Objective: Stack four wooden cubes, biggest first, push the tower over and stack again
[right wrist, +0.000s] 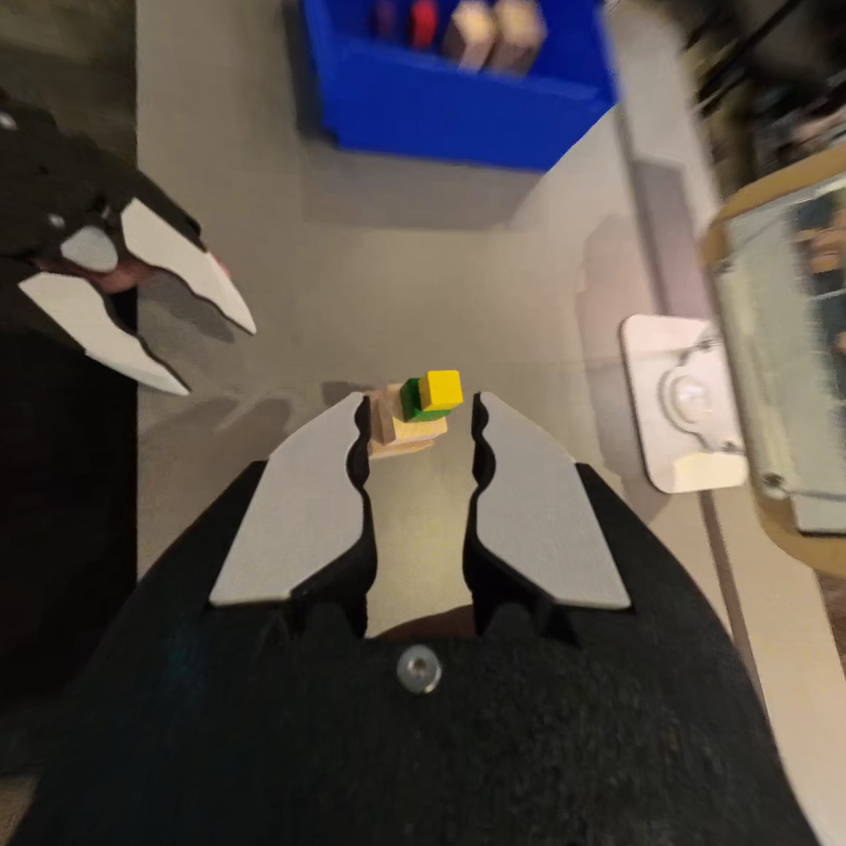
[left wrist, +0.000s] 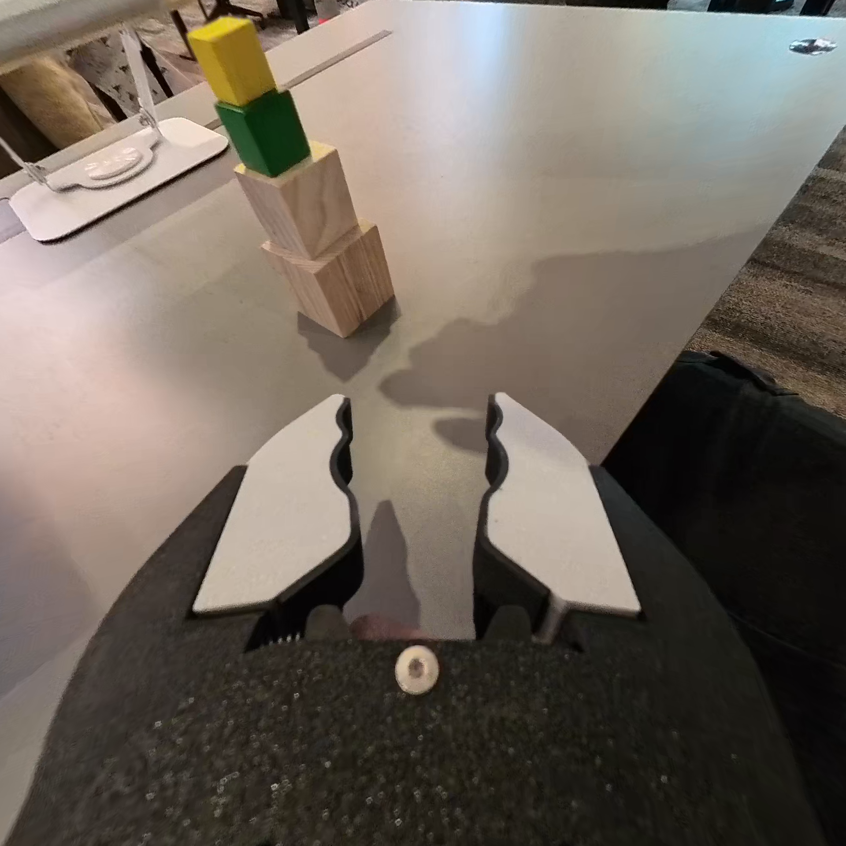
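A tower of four cubes stands on the grey table: a large plain wooden cube at the bottom, a smaller plain wooden cube on it, then a green cube, then a yellow cube on top. My left gripper is open and empty, low over the table, in front of and to the right of the tower. My right gripper is open and empty, looking down from above the tower; the yellow cube and green cube show between its tips. The left gripper also shows at the left of the right wrist view.
A blue bin holding several blocks sits at the far side of the table. A white flat stand base lies left of the tower and also shows in the right wrist view. A person's dark-clothed leg is at the table's right edge. Left tips to right tips: about 20 cm.
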`<state>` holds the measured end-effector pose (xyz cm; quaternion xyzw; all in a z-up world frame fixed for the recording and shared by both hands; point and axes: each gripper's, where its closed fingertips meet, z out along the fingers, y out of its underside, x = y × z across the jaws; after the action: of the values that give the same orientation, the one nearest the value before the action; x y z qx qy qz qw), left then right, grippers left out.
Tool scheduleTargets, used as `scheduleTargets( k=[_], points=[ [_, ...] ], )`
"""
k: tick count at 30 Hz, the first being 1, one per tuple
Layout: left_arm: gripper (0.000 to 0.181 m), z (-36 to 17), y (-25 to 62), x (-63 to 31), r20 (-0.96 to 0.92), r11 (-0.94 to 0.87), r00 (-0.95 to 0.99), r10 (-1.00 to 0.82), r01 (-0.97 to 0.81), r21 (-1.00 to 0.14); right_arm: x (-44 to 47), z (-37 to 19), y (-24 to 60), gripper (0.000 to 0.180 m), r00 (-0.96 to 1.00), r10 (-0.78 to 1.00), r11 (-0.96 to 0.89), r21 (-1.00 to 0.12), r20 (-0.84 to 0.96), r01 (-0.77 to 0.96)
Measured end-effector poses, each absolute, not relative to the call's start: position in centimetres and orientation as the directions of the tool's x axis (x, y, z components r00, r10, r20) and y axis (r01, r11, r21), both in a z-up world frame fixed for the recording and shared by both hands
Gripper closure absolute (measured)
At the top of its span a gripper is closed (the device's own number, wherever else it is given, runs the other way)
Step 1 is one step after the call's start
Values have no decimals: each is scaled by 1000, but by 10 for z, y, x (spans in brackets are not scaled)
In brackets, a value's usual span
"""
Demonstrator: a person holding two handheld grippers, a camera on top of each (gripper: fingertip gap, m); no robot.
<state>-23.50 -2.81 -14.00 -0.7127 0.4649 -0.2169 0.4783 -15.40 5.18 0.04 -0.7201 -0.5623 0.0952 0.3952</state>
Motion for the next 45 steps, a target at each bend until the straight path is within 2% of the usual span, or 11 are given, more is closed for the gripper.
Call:
scheduleTargets(
  k=[2,4,6,8,16,45],
  points=[
    [125,-137,-24,-238,-133,-121,501,-855,-442,-889,-141,12,36,143,535,779,-52,-818,325,572],
    [123,-132,-16,-243,-128,-141,549,-826,-421,-896,-127,-3,18,141,710,676,-109,-925,198,363],
    [118,-126,-7,-249,-122,-163,604,-788,-394,-905,-113,-35,4,141,814,568,-153,-956,121,249],
    [115,-122,-2,-253,-98,-186,640,-762,-362,-913,-102,-64,-7,141,870,477,-168,-958,127,231],
    [116,-115,7,-255,-84,-204,678,-730,-334,-920,-108,-108,-37,143,881,439,-211,-933,175,290],
    [121,-138,0,-246,-99,-222,633,-768,-408,-885,-97,-129,-30,147,866,464,-285,-893,189,347]
  ],
)
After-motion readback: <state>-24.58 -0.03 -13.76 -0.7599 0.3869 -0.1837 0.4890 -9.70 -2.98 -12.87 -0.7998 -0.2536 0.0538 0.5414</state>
